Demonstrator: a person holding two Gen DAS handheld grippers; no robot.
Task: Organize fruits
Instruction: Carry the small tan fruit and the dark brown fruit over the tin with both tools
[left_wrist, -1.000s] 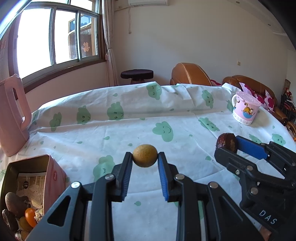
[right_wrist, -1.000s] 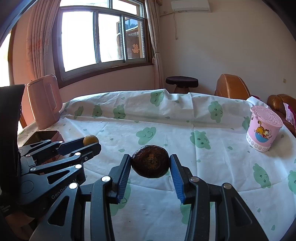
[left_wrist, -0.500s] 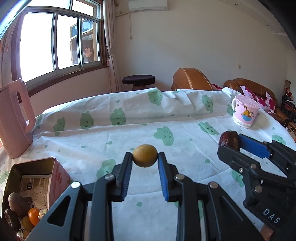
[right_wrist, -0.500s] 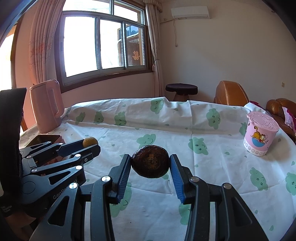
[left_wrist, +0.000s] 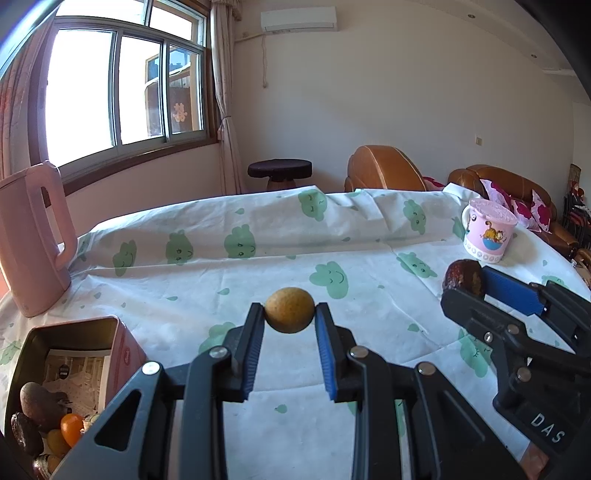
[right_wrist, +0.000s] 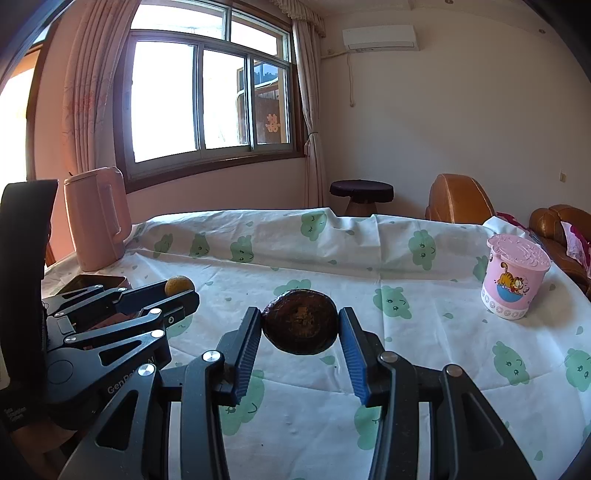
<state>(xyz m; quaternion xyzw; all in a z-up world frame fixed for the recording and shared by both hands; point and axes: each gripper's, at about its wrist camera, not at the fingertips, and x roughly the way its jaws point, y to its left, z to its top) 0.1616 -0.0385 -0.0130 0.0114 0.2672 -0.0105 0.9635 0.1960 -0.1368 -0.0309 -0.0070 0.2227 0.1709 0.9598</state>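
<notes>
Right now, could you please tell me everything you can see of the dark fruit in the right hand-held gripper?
The dark fruit is a flattened oval, dark brown to nearly black, with a rough, dull skin and a lighter orange-brown patch at its centre. The right hand-held gripper holds it above the tablecloth, its blue pads pressing on the two narrow ends. Nothing else touches it. In the left wrist view it shows edge-on and reddish brown.

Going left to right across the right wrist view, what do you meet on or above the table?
Pink jug → left claw holding the small tan fruit → right claw clamping the dark round fruit → pink cartoon cup.
</notes>
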